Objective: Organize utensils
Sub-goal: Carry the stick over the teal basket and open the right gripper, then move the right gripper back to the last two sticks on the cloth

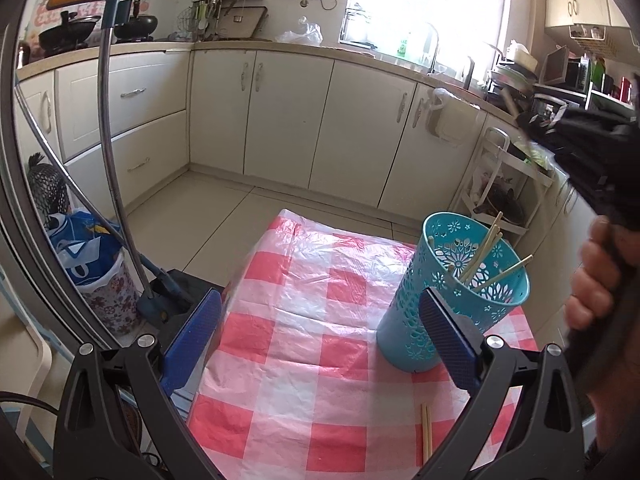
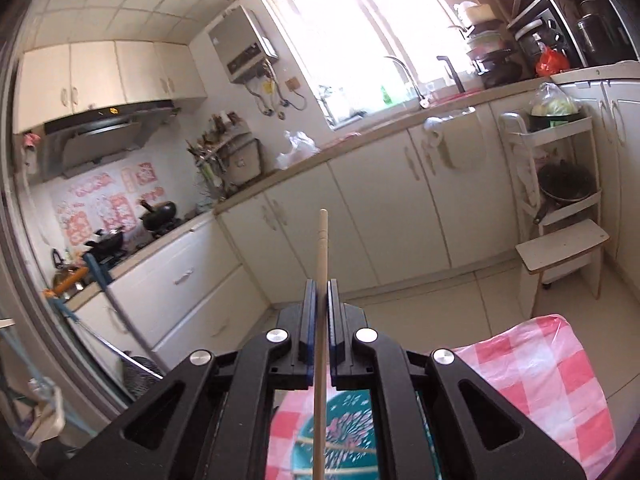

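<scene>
Chopstick (image 2: 321, 280) clamped in right claw (image 2: 321, 292) above teal holder (image 1: 452, 292); left claw (image 1: 320, 340) spread wide, empty.

Daylight floods in from the window (image 1: 424, 4), blown out to white in both my views. Fisheye bending curves the cabinets (image 1: 288, 120) and darkens the corners. The right hand (image 1: 592, 280) smears with motion blur.

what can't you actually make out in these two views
- Left wrist view: the right gripper is motion-blurred and cut by the right edge, so its jaws can't be read there.
- Left wrist view: the pair of wooden chopsticks on the red-and-white checked tablecloth runs behind the left gripper's frame.
- Right wrist view: the turquoise perforated plastic holder shows only through the gripper frame; the held wooden chopstick leaves the bottom edge.
</scene>
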`<move>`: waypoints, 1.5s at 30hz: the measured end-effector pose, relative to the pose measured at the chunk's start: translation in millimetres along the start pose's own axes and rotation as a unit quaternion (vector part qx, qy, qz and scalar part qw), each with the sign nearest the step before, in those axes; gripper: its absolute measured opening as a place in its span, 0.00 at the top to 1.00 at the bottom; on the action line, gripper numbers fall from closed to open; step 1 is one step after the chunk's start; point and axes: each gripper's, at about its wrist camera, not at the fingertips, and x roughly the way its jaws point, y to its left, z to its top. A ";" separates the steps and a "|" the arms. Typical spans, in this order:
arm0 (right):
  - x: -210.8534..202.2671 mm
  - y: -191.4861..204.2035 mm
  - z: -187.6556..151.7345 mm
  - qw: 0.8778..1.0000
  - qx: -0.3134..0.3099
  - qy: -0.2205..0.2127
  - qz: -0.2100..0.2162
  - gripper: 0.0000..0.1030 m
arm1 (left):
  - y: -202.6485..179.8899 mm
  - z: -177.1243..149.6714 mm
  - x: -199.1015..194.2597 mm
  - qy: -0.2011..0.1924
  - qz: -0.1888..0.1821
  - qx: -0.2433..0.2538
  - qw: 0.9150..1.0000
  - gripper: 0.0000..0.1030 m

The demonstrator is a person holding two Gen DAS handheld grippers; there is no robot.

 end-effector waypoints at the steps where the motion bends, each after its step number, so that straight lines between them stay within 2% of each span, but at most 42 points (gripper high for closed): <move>1: 8.1 -1.4 -2.5 1.000 -0.002 0.006 -0.009 0.94 | 0.9 0.4 -0.2 0.000 -0.001 -0.002 1.000 0.08; 7: 34.5 -6.7 -26.9 0.996 -0.039 0.054 -0.059 0.94 | 3.2 1.8 0.3 0.007 -0.006 -0.017 1.000 0.08; 14: 27.5 -7.3 -41.5 0.992 -0.062 0.089 -0.056 0.94 | 1.3 -0.7 0.1 0.007 -0.006 -0.015 1.000 0.08; 16: 8.6 -4.1 -47.8 0.992 -0.071 0.090 -0.049 0.93 | 0.5 -1.5 -0.1 0.008 -0.007 -0.014 1.000 0.08; 18: -19.8 -2.2 -55.2 0.993 -0.075 0.085 -0.040 0.82 | 0.3 -1.9 -1.5 0.007 -0.007 -0.013 1.000 0.08; 20: -47.1 -2.8 -64.8 0.994 -0.074 0.074 -0.034 0.78 | 0.2 -2.3 -2.3 0.007 -0.007 -0.012 1.000 0.08; 23: -80.8 -8.7 -86.3 0.994 -0.070 0.068 -0.041 0.75 | 0.1 -3.2 -2.9 0.007 -0.004 -0.009 1.000 0.08; 26: -100.5 -21.3 -121.4 0.993 -0.057 0.084 -0.058 0.74 | -0.9 -5.4 -2.4 0.010 0.000 -0.006 1.000 0.08; 29: -94.4 -33.0 -146.0 0.988 -0.045 0.125 -0.073 0.74 | -3.2 -9.2 0.8 0.014 0.008 0.003 1.000 0.08; 31: -88.8 -37.4 -152.2 0.987 -0.029 0.146 -0.063 0.74 | -6.0 -11.5 4.0 0.018 0.013 0.011 1.000 0.08; 35: -87.7 -40.4 -154.0 0.986 -0.043 0.152 -0.060 0.70 | -10.2 -12.1 10.1 0.023 0.020 0.020 0.999 0.08; 45: -85.1 -69.1 -177.6 0.974 -0.044 0.207 -0.081 0.70 | -17.2 -17.6 14.3 0.034 0.022 0.044 0.998 0.08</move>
